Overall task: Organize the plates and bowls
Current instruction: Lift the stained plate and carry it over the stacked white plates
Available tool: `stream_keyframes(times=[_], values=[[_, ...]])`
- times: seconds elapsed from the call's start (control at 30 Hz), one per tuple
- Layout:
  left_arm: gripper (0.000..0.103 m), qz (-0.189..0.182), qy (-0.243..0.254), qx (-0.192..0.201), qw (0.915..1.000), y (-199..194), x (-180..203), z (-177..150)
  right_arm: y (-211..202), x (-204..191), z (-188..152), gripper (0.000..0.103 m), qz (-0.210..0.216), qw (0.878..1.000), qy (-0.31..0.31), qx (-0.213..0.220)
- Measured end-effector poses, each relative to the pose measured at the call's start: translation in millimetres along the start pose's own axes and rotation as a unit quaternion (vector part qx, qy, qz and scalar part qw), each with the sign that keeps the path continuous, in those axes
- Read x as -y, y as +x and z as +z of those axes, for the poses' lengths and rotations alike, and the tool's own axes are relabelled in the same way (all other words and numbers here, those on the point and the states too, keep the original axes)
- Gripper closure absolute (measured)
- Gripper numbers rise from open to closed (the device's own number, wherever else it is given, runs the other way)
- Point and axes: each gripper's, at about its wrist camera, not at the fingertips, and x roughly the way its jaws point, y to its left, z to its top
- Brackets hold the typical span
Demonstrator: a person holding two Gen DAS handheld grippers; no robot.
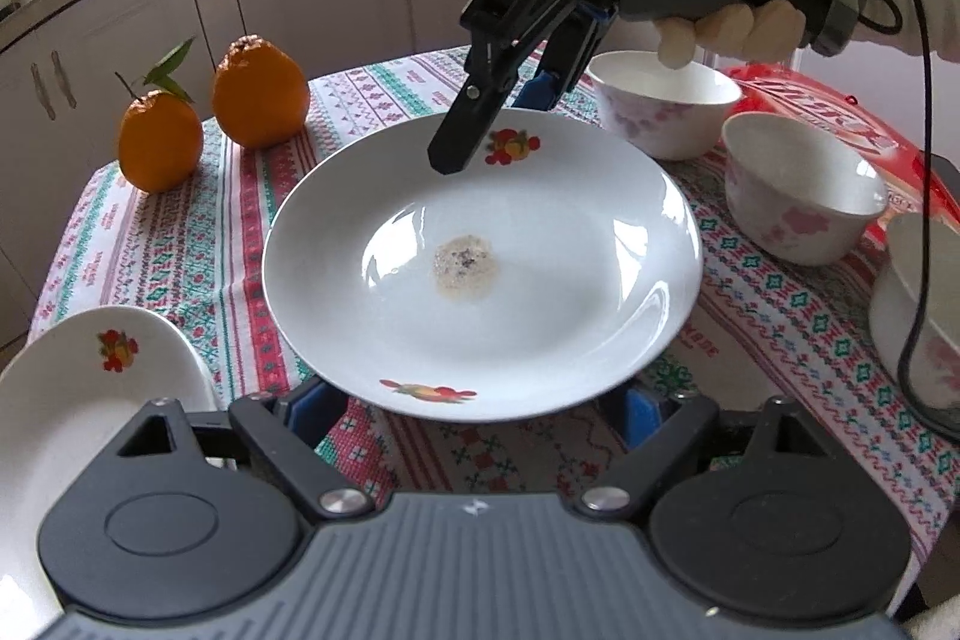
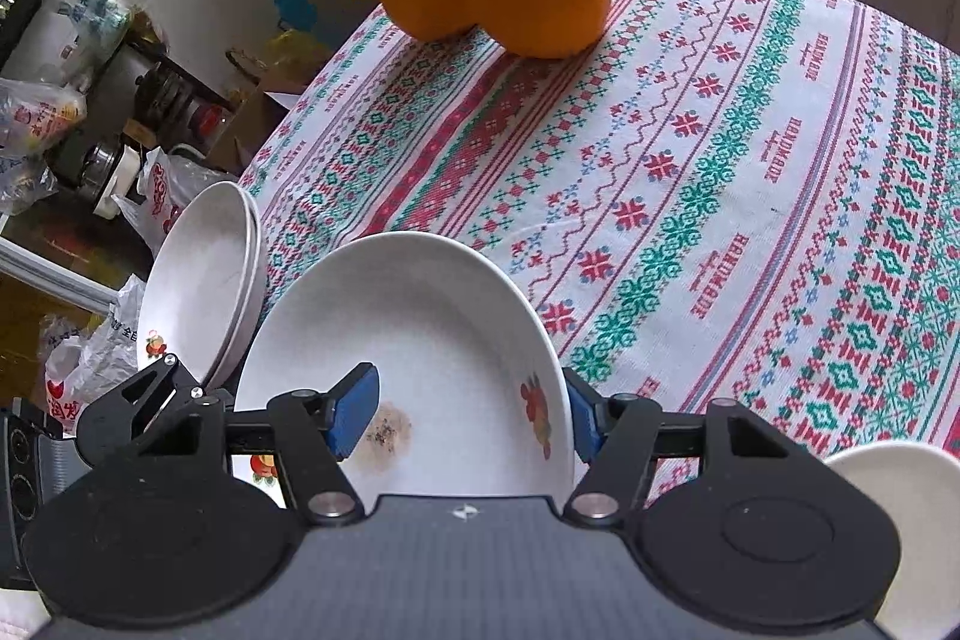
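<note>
At the near edge of the table, the left gripper (image 1: 477,412) has its fingers spread wide. The soiled plate (image 1: 570,232) has its near rim between them, and I cannot tell whether the pads touch it. The right gripper (image 2: 465,415) is clamped narrow on the far rim, one pad inside the plate and one outside.

Step in hand, as I judge it: moving this plate to the plate stack (image 1: 90,370) at the left table edge. The next move calls for keeping the plate level, centring it over the stack and lowering it before release.

Further back stand two bowls (image 1: 660,100) (image 1: 798,184). A third bowl (image 1: 918,310) is cut off at the right. Two oranges (image 1: 258,94) sit beyond.

Hard to make out: whether the plate is clear of the tablecloth (image 1: 180,244).
</note>
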Motion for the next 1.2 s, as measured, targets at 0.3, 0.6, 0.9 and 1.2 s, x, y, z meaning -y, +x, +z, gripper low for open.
stream_keyframes(times=[0.3, 0.6, 0.9, 1.2], values=[[0.013, 0.006, -0.004, 0.013, 0.9999, -36.8, -5.5, -5.5, -12.2, -40.9, -3.7, 0.033, -0.006, 1.0, -0.022, 0.008], [0.013, 0.029, -0.023, 0.027, 0.9989, -79.8, -21.5, -25.0, -6.5, -96.8, -0.8, 0.033, 0.001, 0.998, -0.055, 0.014], [0.013, 0.06, -0.051, 0.024, 0.9966, -109.4, -45.0, -51.9, 20.8, -146.1, 11.4, 0.033, 0.022, 0.996, -0.083, 0.008], [0.013, 0.088, -0.072, 0.019, 0.9933, -123.7, -69.8, -73.1, 55.6, -179.2, 30.0, 0.033, 0.034, 0.994, -0.107, -0.013]])
